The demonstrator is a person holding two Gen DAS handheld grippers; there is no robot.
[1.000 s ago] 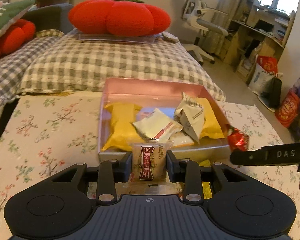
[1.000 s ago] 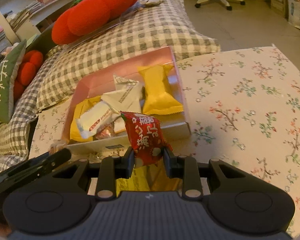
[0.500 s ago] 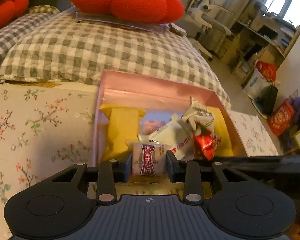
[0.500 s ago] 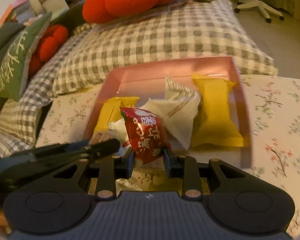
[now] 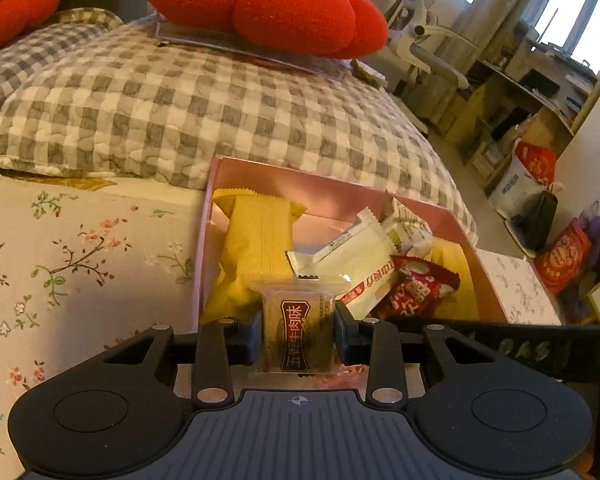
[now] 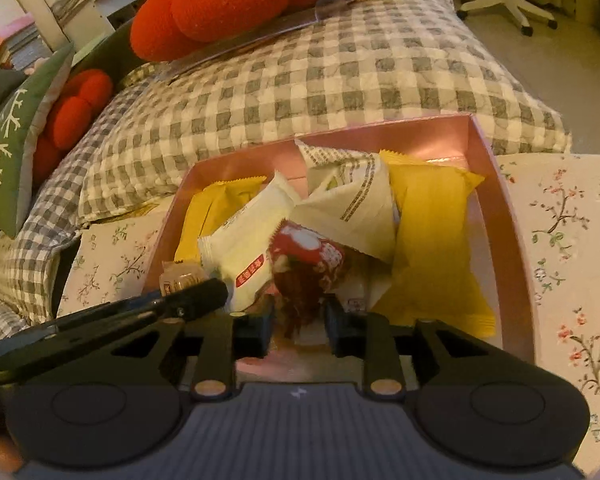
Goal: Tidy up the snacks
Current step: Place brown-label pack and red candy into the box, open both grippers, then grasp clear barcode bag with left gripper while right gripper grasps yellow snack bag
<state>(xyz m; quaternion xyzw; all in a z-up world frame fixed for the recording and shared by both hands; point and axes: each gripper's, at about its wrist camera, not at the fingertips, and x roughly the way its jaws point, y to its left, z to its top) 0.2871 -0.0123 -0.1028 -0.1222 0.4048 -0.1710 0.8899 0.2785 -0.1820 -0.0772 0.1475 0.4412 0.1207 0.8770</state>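
Over the pink box (image 6: 516, 248): both grippers hang close together, each with one packet.
Left gripper (image 5: 299, 336): jaws closed on the clear meat snack (image 5: 298, 334), above the near wall.
Right gripper (image 6: 298, 320): jaws closed on the red packet (image 6: 306, 264), low over the pile.
Risk: the tools may bump — the left one lies just beside the right jaws.
Risk: the pile is high; a dropped packet may slide off the white wrappers (image 6: 352, 208) or over the wall.
Hidden: box floor, the near wall in the right view, the packets under the yellow bags (image 6: 432, 240).
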